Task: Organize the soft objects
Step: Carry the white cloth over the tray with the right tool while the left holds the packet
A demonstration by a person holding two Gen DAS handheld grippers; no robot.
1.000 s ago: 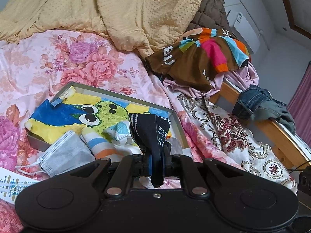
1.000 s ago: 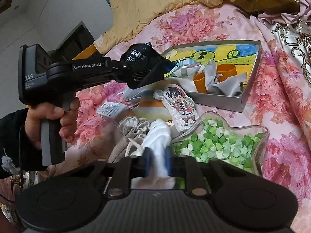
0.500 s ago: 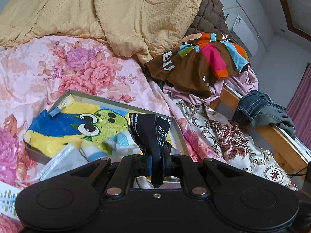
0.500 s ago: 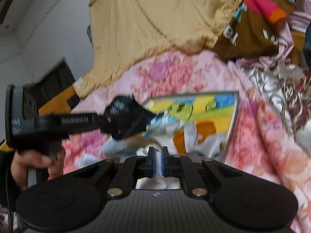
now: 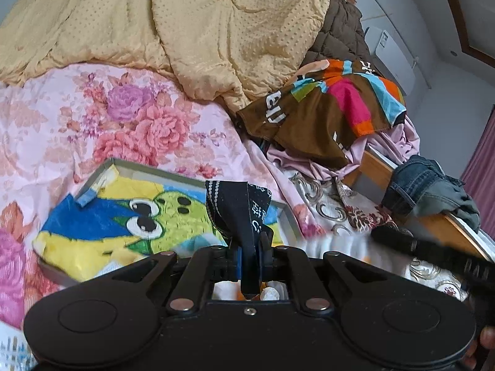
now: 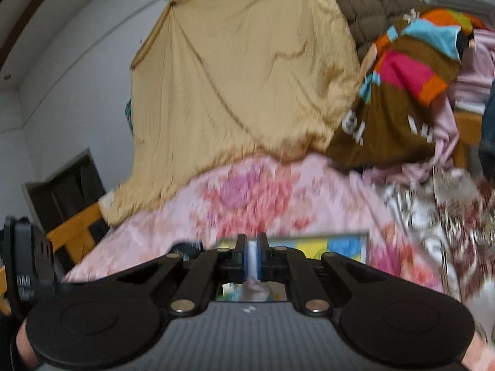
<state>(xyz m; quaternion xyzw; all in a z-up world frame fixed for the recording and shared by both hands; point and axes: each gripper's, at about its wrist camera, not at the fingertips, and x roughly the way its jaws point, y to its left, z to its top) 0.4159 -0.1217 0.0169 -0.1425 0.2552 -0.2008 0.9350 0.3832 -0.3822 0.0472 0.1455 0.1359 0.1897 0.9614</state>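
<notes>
Left wrist view: left gripper (image 5: 251,258) clamps black cloth (image 5: 239,213) above tray (image 5: 287,216); right gripper (image 6: 252,261) pinches white cloth (image 6: 253,259); neither placed yet.

- Bedsheet (image 5: 62,117): pale pink, printed with large pink, coral and purple flowers.
- Blanket (image 5: 191,24): soft yellow with a raised dot texture.
- Tray (image 5: 130,167): grey metal rim.
- Towel (image 5: 123,225) in the tray: yellow, blue and green cartoon with big black-and-white eyes.
- Black cloth (image 5: 238,213): black with white dots and white lettering.
- White cloth (image 6: 252,255): plain white, between blue pads.
- Shirt (image 5: 324,114): brown with white letters and pink, orange, turquoise and green stripes.
- Quilted cover (image 5: 337,37): dark brown.
- Jeans (image 5: 414,185): dark blue denim.
- Patterned sheet (image 5: 346,210): cream with maroon and gold scrollwork.
</notes>
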